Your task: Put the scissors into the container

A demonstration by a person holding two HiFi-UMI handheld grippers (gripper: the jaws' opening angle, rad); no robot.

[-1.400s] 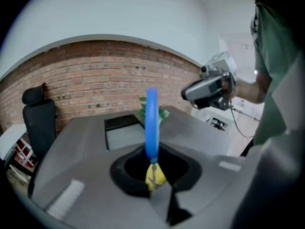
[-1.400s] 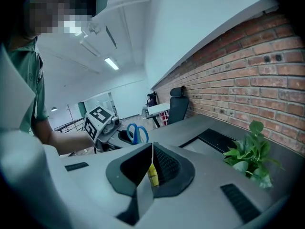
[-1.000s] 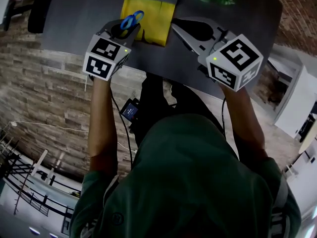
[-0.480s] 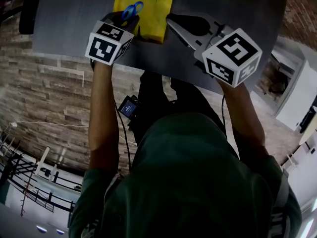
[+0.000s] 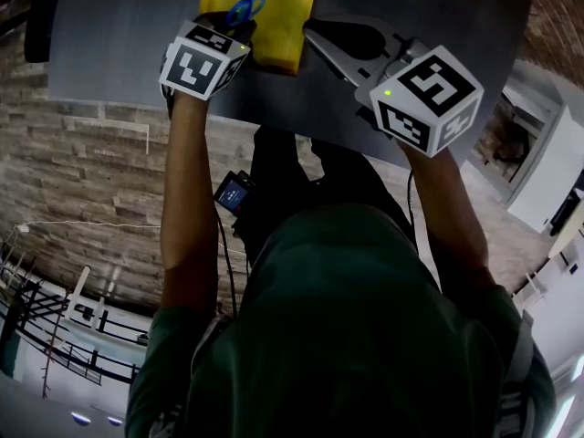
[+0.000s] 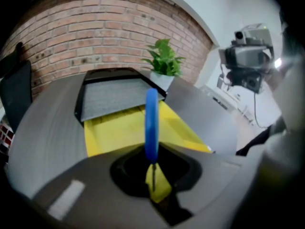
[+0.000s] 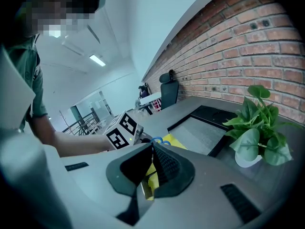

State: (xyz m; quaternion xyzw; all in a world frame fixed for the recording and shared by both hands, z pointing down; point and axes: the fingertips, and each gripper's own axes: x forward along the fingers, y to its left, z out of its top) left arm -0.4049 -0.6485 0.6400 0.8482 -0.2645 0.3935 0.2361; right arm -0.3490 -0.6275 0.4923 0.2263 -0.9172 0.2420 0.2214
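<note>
1. The left gripper (image 6: pixel 152 166) is found closed on a pair of blue-handled scissors (image 6: pixel 151 123). The jaws are clamped narrowly about the part below the handles, and the handle loops stand forward, seen edge-on.
2. In the head view, the scissors (image 5: pixel 245 10) are held over the near part of a flat yellow sheet (image 5: pixel 274 16) on the dark grey table (image 5: pixel 119 44).
3. A black-rimmed shallow grey tray (image 6: pixel 116 97) is seen at the far end of the yellow sheet. The scissors are short of it and not inside it.
4. The right gripper (image 7: pixel 151 150) is found with its jaw tips brought together. Nothing is held, and it is kept to the right of the sheet.
5. A green plant in a white pot (image 6: pixel 164 66) is noted beyond the tray.
</note>
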